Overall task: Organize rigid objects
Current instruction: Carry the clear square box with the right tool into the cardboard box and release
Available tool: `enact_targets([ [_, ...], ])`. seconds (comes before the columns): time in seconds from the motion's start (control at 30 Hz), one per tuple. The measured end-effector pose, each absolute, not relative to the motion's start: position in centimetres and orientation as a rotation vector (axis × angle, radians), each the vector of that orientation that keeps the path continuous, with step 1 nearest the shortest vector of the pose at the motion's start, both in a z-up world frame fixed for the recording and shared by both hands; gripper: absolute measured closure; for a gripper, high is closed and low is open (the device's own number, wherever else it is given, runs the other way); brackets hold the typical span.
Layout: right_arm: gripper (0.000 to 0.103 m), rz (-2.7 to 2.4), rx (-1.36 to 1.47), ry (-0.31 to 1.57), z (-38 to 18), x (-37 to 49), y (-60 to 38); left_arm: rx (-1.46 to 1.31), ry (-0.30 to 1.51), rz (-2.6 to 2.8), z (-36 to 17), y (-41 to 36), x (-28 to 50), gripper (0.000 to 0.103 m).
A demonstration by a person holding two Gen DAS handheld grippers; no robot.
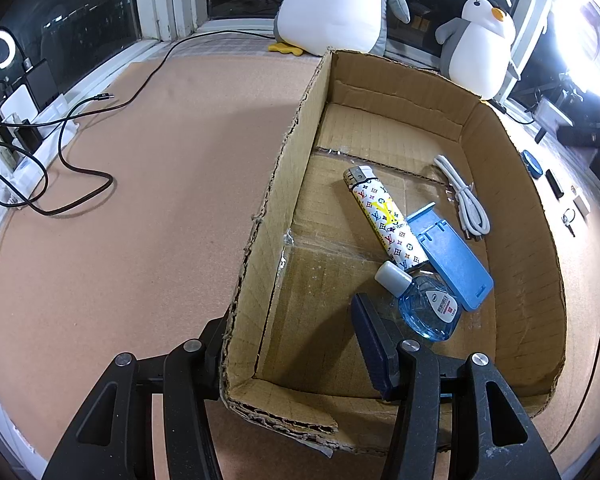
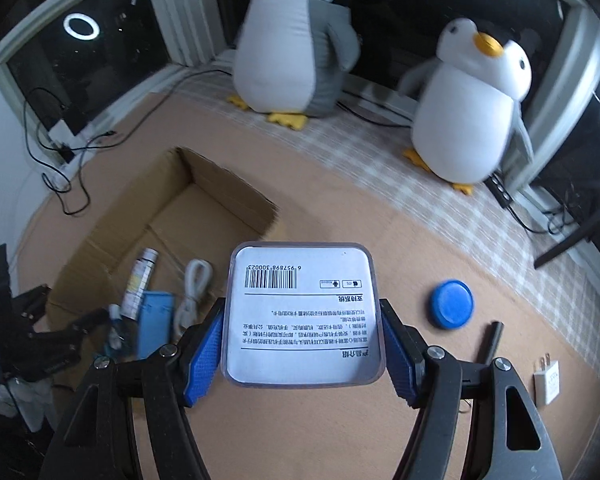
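Right gripper (image 2: 302, 344) closed on clear case (image 2: 302, 316), carried above table toward box (image 2: 100, 256) for sorting. Left gripper (image 1: 296, 344) wide open, empty, straddling box wall (image 1: 260, 240), probably steadying box. Lighter (image 1: 384, 220), bottle (image 1: 424, 308) already inside.

I'm working in a home, at a bay window sill turned worktop (image 2: 340, 208) under dark night panes. Two plush penguins, a large one (image 2: 292, 40) and a small one (image 2: 472, 112), sit by the glass, and charger cables (image 1: 72, 152) trail from a power strip (image 1: 24, 160) beside a ring light's reflection (image 2: 81, 26).
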State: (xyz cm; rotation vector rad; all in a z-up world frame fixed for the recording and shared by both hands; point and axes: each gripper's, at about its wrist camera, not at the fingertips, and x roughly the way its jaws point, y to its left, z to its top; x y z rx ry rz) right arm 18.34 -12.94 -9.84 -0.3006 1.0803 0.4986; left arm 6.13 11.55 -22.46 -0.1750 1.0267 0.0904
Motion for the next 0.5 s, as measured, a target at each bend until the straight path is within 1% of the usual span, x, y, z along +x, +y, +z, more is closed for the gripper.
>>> enact_targets([
  [0.2, 0.036, 0.577, -0.288, 1.058, -9.5, 18.0, -8.6, -0.176, 1.026, 0.090, -22.5, 11.5, 6.1, 0.047],
  [0.5, 0.036, 0.668, -0.307, 1.067, -12.2, 18.7, -1.6, -0.177, 1.026, 0.090, -22.5, 11.5, 6.1, 0.047],
])
